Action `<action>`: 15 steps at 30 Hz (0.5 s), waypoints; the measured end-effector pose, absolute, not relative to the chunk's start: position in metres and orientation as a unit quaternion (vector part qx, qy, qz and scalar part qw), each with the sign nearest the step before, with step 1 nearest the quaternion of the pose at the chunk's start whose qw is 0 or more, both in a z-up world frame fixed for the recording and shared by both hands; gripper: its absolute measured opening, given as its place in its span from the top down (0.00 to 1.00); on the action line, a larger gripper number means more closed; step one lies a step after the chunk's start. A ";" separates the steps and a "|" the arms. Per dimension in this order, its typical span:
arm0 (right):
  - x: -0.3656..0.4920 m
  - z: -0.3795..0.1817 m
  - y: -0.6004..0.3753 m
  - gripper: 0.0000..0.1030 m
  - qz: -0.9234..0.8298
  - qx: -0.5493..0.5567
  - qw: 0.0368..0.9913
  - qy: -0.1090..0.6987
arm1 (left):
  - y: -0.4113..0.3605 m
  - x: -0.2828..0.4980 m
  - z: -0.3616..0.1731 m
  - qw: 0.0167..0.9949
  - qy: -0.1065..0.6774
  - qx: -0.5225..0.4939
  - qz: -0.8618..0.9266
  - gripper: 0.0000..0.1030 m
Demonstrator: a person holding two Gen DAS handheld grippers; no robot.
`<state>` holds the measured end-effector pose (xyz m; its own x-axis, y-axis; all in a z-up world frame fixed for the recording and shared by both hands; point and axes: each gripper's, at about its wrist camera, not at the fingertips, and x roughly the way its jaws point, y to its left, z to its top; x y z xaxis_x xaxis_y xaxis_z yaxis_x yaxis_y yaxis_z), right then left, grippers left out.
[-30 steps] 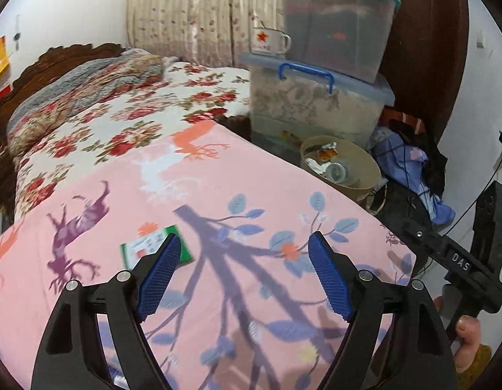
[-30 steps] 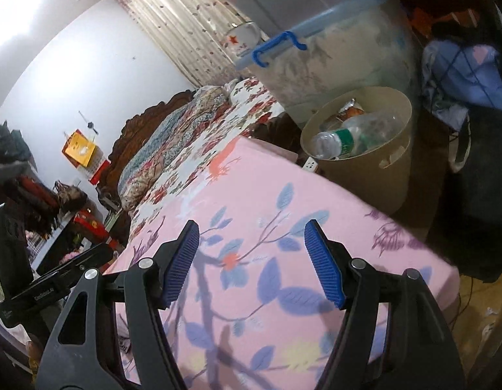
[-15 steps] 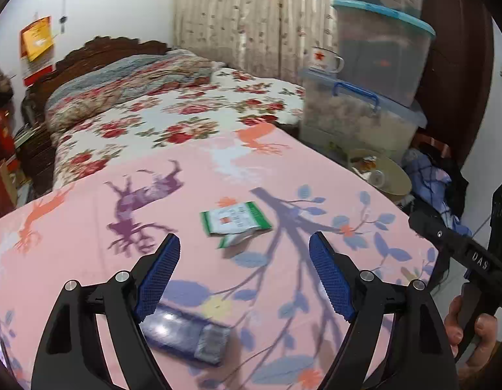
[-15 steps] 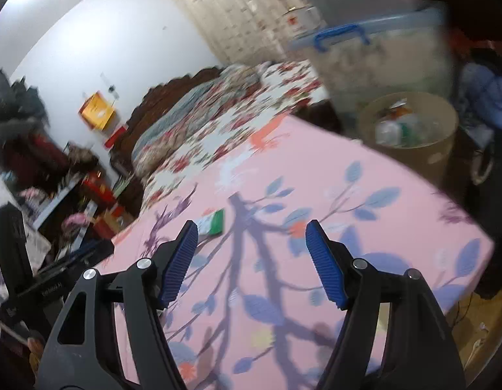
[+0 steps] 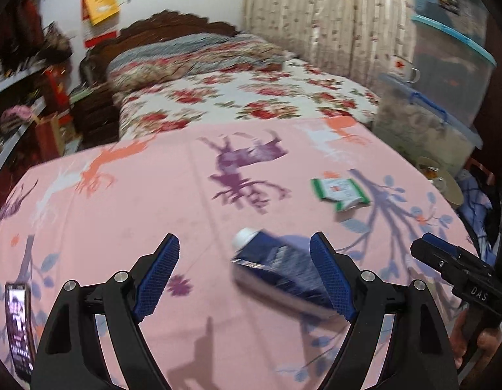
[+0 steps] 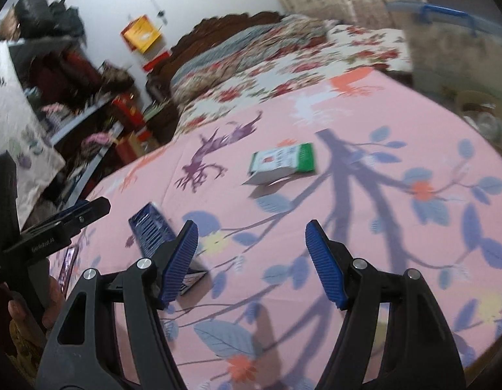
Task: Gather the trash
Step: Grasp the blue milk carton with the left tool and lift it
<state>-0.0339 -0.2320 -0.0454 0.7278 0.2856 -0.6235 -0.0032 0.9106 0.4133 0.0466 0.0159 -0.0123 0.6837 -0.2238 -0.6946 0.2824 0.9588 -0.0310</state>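
Note:
A dark blue tube with a white cap (image 5: 277,266) lies on the pink bedspread (image 5: 153,201), just ahead of my open, empty left gripper (image 5: 243,276), near its right finger. It also shows in the right wrist view (image 6: 150,230), left of my open, empty right gripper (image 6: 251,266). A green and white wrapper (image 5: 338,191) lies farther off; it also shows in the right wrist view (image 6: 283,162). A tan waste bin (image 5: 442,182) with trash stands beside the bed at the right; its rim also shows in the right wrist view (image 6: 478,110).
A phone (image 5: 18,321) lies on the bedspread at the lower left. Stacked clear storage boxes (image 5: 445,81) with a white mug (image 5: 403,68) stand behind the bin. A floral quilt (image 5: 238,97) and cluttered shelves (image 5: 27,97) lie beyond.
Both grippers have swung left, away from the bin and over the bed. The blue tube has come close to the left gripper, and the wrapper now sits to the right.

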 end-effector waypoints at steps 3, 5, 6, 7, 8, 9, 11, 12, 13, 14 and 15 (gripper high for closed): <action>-0.026 -0.047 -0.223 0.33 0.080 0.172 0.913 0.362 | 0.033 0.050 -0.019 0.916 0.382 0.030 -0.121 0.23; -0.021 -0.046 -0.221 0.33 0.076 0.162 0.915 0.361 | 0.041 0.052 -0.023 0.914 0.389 0.023 -0.114 0.24; -0.019 -0.046 -0.221 0.33 0.073 0.161 0.916 0.361 | 0.045 0.053 -0.026 0.912 0.394 0.019 -0.111 0.24; -0.016 -0.047 -0.222 0.33 0.069 0.159 0.916 0.362 | 0.049 0.054 -0.028 0.911 0.397 0.017 -0.109 0.24; -0.014 -0.049 -0.223 0.33 0.065 0.157 0.916 0.364 | 0.051 0.054 -0.030 0.911 0.399 0.015 -0.108 0.24; -0.010 -0.051 -0.223 0.33 0.062 0.155 0.915 0.367 | 0.053 0.054 -0.032 0.909 0.402 0.014 -0.107 0.24; -0.005 -0.055 -0.223 0.33 0.056 0.146 0.914 0.374 | 0.055 0.055 -0.036 0.907 0.407 0.011 -0.108 0.24; -0.002 -0.059 -0.220 0.33 0.053 0.138 0.913 0.380 | 0.055 0.056 -0.038 0.905 0.411 0.010 -0.110 0.24; 0.001 -0.061 -0.220 0.33 0.052 0.133 0.913 0.383 | 0.055 0.056 -0.042 0.902 0.416 0.009 -0.113 0.24; 0.003 -0.064 -0.217 0.33 0.053 0.126 0.911 0.388 | 0.055 0.056 -0.044 0.901 0.419 0.008 -0.114 0.24; 0.005 -0.066 -0.215 0.33 0.054 0.123 0.911 0.391 | 0.055 0.057 -0.046 0.899 0.423 0.008 -0.114 0.24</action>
<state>0.0048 -0.2145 -0.0659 0.6885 0.1950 -0.6985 -0.0028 0.9639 0.2663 0.0565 0.0550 -0.0459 0.6162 -0.1983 -0.7623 0.2118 0.9739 -0.0822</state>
